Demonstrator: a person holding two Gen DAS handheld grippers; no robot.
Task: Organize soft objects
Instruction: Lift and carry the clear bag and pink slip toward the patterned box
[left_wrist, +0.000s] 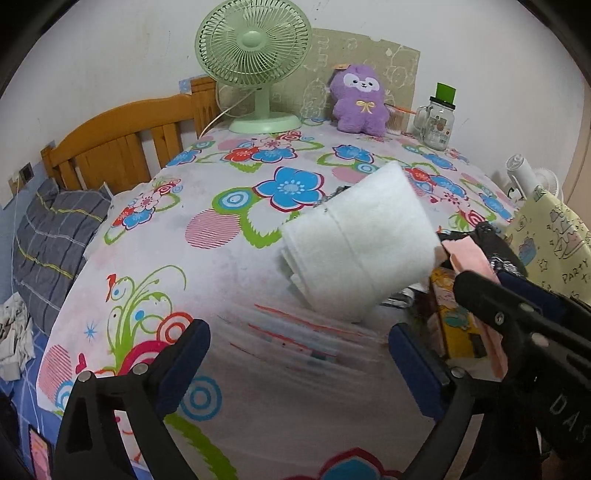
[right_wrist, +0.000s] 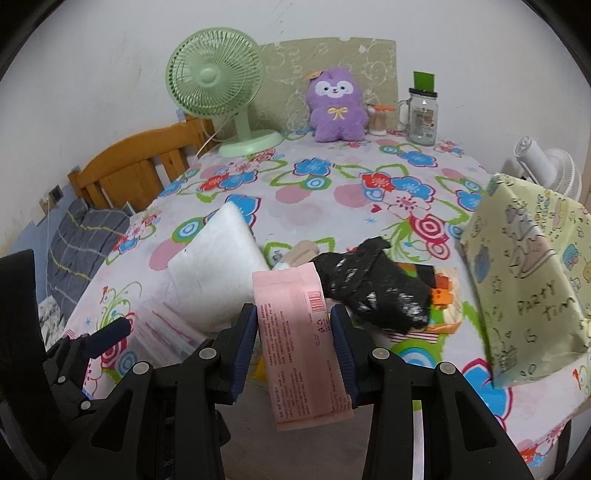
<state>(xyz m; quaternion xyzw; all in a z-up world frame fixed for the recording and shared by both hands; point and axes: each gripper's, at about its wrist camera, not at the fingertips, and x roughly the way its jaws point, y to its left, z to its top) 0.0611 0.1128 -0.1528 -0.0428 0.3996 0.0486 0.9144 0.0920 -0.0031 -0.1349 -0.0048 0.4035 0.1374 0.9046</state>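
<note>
My right gripper (right_wrist: 293, 332) is shut on a flat pink packet (right_wrist: 299, 350) and holds it above the flowered tablecloth (right_wrist: 332, 184); the packet also shows in the left wrist view (left_wrist: 469, 258). A folded white towel (left_wrist: 358, 240) lies on the table, seen in the right wrist view (right_wrist: 218, 266) just left of the packet. My left gripper (left_wrist: 299, 350) is open and empty, near side of the towel. A black patterned cloth (right_wrist: 373, 288) lies right of the packet on colourful packages (right_wrist: 443, 291). A purple plush toy (left_wrist: 358, 99) sits at the back.
A green desk fan (left_wrist: 255, 55) and a glass mug jar (left_wrist: 437, 118) stand at the back. A yellow gift bag (right_wrist: 528, 273) stands at the right. A wooden bed frame (left_wrist: 122, 144) and grey pillow (left_wrist: 55, 236) lie left.
</note>
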